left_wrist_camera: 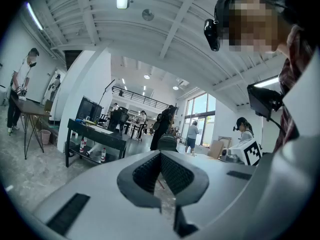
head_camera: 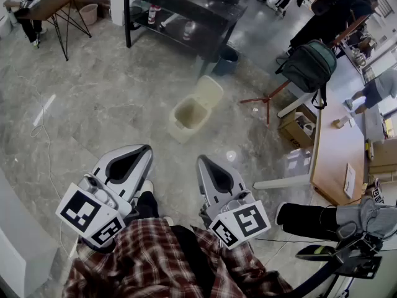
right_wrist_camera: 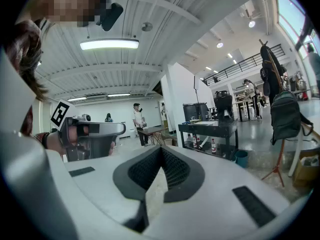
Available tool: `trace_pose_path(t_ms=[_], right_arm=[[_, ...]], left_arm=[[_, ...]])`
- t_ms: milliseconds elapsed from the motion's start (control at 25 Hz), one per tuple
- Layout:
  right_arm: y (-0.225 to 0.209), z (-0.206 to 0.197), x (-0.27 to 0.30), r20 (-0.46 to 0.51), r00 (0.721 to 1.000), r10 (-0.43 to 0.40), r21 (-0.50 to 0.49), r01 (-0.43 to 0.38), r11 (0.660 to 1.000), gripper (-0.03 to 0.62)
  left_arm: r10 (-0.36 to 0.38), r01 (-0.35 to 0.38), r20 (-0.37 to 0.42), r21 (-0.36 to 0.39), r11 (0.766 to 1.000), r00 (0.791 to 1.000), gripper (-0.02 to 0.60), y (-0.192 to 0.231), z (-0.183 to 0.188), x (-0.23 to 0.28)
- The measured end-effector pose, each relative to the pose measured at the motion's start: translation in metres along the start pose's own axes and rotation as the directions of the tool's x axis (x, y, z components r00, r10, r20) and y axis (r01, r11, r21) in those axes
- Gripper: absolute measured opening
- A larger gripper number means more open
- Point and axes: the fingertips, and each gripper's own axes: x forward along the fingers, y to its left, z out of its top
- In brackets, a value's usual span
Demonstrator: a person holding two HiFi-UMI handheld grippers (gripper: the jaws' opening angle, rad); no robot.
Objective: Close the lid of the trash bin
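Trash bin [head_camera: 189,118], beige with its top open, stands on the grey floor [head_camera: 111,98] ahead of both grippers, just off the near right corner of a black table [head_camera: 180,8]. Its lid [head_camera: 208,92] is tipped up and back on the far side. Only the head view shows the bin. That view also shows the left gripper [head_camera: 144,149] and the right gripper [head_camera: 202,161] side by side above a plaid shirt [head_camera: 149,259], both pointing toward the bin and well short of it. A blue bucket [head_camera: 228,59] sits beyond the bin, beside the table's right end.

The left gripper view looks level across the room. Its claw is pressed together, the ribbed pads meeting at the tip with nothing between them. Past the claw it shows the table from the side, with bottles [left_wrist_camera: 102,155] on the lower shelf, and the right gripper's marker cube [left_wrist_camera: 248,151] at the right.

The right gripper view shows its claw pressed together too, and empty. At the left it shows the other gripper from the side. Further off are the table, the bucket and a backpack [right_wrist_camera: 285,116] hanging on a stand.
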Motion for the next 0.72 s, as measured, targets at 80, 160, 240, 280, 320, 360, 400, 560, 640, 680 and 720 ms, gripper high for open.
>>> trace_pose_path(t_ms=[80, 160, 240, 280, 320, 360, 400, 560, 640, 680, 720], right_arm=[[-0.007, 0.003, 0.024, -0.002, 1.000, -0.010, -0.004, 0.010, 1.000, 0.012], [-0.016, 0.005, 0.046, -0.004, 1.000, -0.025, -0.004, 0.025, 1.000, 0.011], [-0.026, 0.006, 0.067, -0.005, 0.999, -0.044, 0.002, 0.044, 0.999, 0.012], [-0.031, 0.006, 0.077, -0.003, 0.998, -0.056, 0.007, 0.056, 0.998, 0.012], [-0.037, 0.006, 0.086, -0.002, 0.998, -0.068, 0.013, 0.068, 0.998, 0.012], [-0.043, 0.006, 0.095, 0.000, 0.997, -0.081, 0.020, 0.081, 0.997, 0.012], [-0.049, 0.006, 0.102, 0.000, 0.995, -0.095, 0.028, 0.095, 0.995, 0.012], [-0.073, -0.002, 0.121, -0.019, 0.988, -0.155, 0.068, 0.156, 0.985, 0.012], [-0.087, -0.005, 0.127, -0.030, 0.984, -0.176, 0.087, 0.178, 0.980, 0.012], [-0.096, -0.006, 0.130, -0.035, 0.982, -0.188, 0.096, 0.190, 0.977, 0.012], [-0.106, -0.006, 0.132, -0.039, 0.979, -0.199, 0.104, 0.202, 0.974, 0.012]], left_arm=[[-0.012, 0.012, -0.007, -0.002, 1.000, 1.000, 0.009, 0.023, 0.004, 0.011], [-0.026, 0.026, -0.017, -0.001, 1.000, 1.000, 0.011, 0.044, 0.006, 0.022], [-0.042, 0.042, -0.030, -0.001, 0.999, 0.999, 0.011, 0.065, 0.007, 0.034], [-0.050, 0.050, -0.036, -0.002, 0.999, 0.998, 0.011, 0.075, 0.008, 0.041], [-0.058, 0.058, -0.043, -0.003, 0.998, 0.997, 0.011, 0.084, 0.008, 0.048], [-0.067, 0.067, -0.050, -0.005, 0.998, 0.997, 0.011, 0.093, 0.008, 0.055], [-0.076, 0.076, -0.060, -0.008, 0.997, 0.995, 0.011, 0.101, 0.008, 0.062], [-0.117, 0.115, -0.120, -0.027, 0.993, 0.986, 0.011, 0.127, 0.000, 0.094], [-0.126, 0.122, -0.145, -0.035, 0.992, 0.981, 0.011, 0.137, -0.002, 0.113], [-0.130, 0.126, -0.154, -0.038, 0.991, 0.979, 0.011, 0.142, -0.003, 0.123], [-0.136, 0.131, -0.162, -0.041, 0.991, 0.977, 0.011, 0.146, -0.003, 0.135]])
